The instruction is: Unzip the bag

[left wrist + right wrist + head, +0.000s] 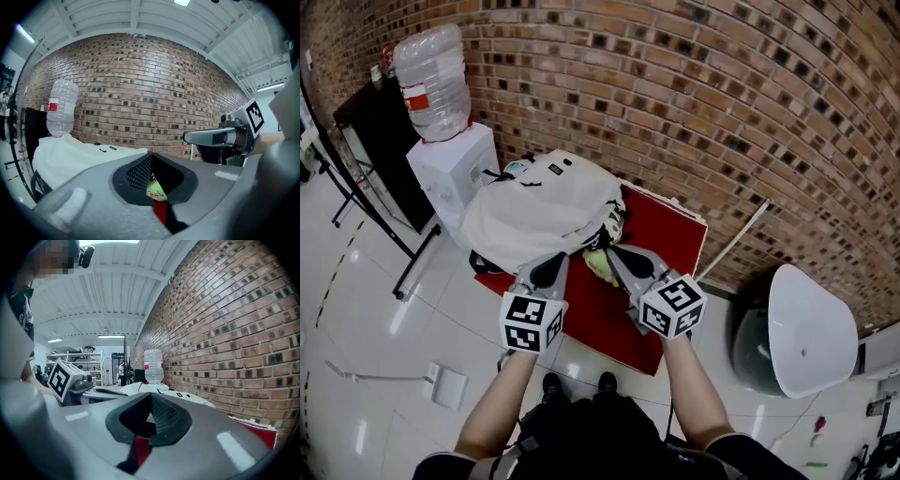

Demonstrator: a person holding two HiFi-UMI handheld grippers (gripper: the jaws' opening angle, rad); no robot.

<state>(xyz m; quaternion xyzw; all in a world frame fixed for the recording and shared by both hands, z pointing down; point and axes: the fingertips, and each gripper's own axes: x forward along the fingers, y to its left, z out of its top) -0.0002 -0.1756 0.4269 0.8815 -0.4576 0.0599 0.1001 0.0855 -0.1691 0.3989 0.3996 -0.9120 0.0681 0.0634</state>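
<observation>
A white backpack (544, 211) lies on a red table (670, 234), its near end toward me. A yellow-green charm (600, 265) hangs at that near end between my two grippers. My left gripper (549, 264) sits at the bag's near edge, jaws shut with nothing between them. My right gripper (617, 255) hovers just right of the charm, also shut and empty. In the left gripper view the charm (156, 191) shows below the closed jaws of the left gripper (151, 155), with the bag (79, 152) to the left. In the right gripper view the bag (187, 397) lies beyond the right gripper (151, 394).
A water dispenser (455, 173) with a big bottle (436, 80) stands left of the table against the brick wall (722, 103). A white rounded bin (811, 328) stands on the right. A dustpan (448, 386) lies on the tiled floor at lower left.
</observation>
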